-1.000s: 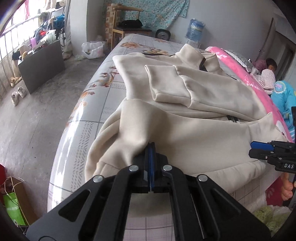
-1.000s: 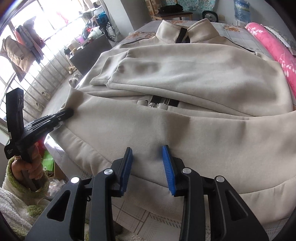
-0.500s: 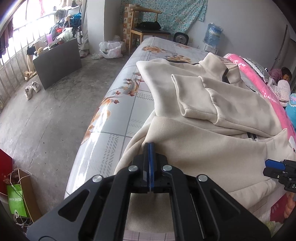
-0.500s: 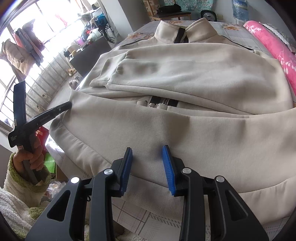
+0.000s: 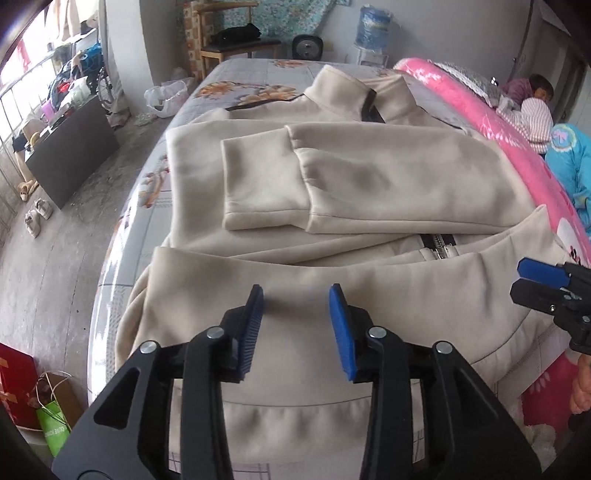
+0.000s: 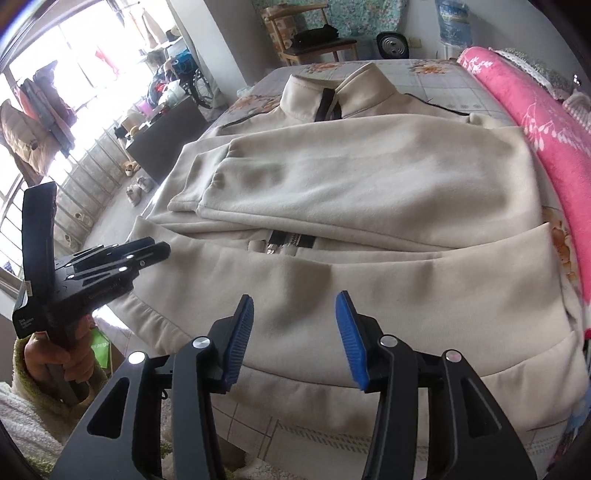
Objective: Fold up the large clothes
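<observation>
A large beige zip jacket [image 5: 369, 177] lies on the bed, collar at the far end, both sleeves folded across its chest, and its lower part folded up toward the zipper [image 5: 439, 247]. It also shows in the right wrist view [image 6: 369, 177]. My left gripper [image 5: 295, 325] is open and empty above the folded hem's left part. My right gripper [image 6: 295, 336] is open and empty above the hem's middle. The right gripper also shows at the right edge of the left wrist view [image 5: 539, 280], and the left gripper shows in the right wrist view [image 6: 144, 254].
The bed [image 5: 122, 251] has a floral sheet and drops off to a concrete floor on the left. A pink quilt [image 5: 480, 122] lies along the right side. A chair [image 5: 236, 44], a water jug [image 5: 373, 26] and a dark cabinet [image 5: 70, 155] stand beyond.
My left gripper was shut on the jacket's hem and has let go; it now stands open. The hem has been laid further up onto the jacket. My right gripper stayed open.
</observation>
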`<state>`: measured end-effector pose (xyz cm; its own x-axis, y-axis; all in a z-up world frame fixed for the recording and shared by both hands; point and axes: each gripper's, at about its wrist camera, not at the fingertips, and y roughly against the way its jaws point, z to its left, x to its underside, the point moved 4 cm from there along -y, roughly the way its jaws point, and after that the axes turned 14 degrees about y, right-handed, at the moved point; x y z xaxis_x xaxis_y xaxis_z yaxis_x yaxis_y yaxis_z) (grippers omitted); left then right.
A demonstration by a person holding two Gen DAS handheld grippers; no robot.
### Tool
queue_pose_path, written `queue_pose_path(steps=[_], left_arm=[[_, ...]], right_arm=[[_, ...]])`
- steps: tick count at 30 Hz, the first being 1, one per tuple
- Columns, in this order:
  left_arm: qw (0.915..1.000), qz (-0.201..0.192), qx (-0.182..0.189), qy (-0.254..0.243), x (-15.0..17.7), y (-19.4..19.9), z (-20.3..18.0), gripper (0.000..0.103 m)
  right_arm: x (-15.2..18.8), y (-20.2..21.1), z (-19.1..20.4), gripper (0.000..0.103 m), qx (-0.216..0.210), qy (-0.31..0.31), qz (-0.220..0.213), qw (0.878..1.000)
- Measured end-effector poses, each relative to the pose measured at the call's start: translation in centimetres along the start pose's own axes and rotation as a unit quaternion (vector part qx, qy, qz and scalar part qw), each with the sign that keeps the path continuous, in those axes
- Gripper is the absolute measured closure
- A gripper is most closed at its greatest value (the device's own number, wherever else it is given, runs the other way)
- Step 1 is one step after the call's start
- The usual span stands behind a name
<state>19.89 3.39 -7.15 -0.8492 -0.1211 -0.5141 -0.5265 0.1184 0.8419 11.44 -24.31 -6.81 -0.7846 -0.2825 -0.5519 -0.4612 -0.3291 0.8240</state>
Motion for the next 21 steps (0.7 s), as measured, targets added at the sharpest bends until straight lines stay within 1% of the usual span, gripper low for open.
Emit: queue_pose_path(steps=[2,3,5,7,10,11,15,19,21], left_arm=[[0.9999,0.002,-0.01,-0.011,0.0,-0.3,-1.0,0.048],[0.9998,0.001,-0.013,-0.015,0.1,-0.3,-1.4,0.045],[0.9996,0.0,-0.022,-0.02,0.2,-0.4,-1.8,0.035],[0.9994,0.006,-0.026,-0.021,0.4,-0.7,-2.1,0.034],[0.9991,0.019,-0.034,-0.019,0.7,-1.3,-2.1,0.033],[0.999,0.022,-0.036,-0.017,0.7,-1.4,-2.0,0.032],[0.9987,0.024,-0.042,-0.015,0.7,-1.6,-2.0,0.031],[0.9985,0.026,-0.047,-0.012,0.5,-1.6,-1.9,0.029],[0.9983,0.026,-0.051,-0.011,0.5,-1.6,-1.8,0.028]], right_arm=[[0.0,0.2,-0.5,0.042,0.036,0.009,0.011,0.999],[0.1,0.2,-0.6,0.04,0.048,0.014,0.018,0.999],[0.5,0.0,-0.8,0.037,0.063,0.022,0.033,0.997],[1.0,-0.7,-1.0,0.036,0.082,0.028,0.052,0.995],[2.1,-2.1,-1.2,0.035,0.091,0.026,0.081,0.992],[2.3,-2.4,-1.4,0.032,0.091,0.023,0.088,0.992],[2.1,-1.8,-1.6,0.03,0.087,0.015,0.08,0.993],[1.6,-0.9,-1.9,0.022,0.076,0.001,0.065,0.995],[1.3,-0.5,-2.2,0.02,0.076,-0.006,0.059,0.995]])
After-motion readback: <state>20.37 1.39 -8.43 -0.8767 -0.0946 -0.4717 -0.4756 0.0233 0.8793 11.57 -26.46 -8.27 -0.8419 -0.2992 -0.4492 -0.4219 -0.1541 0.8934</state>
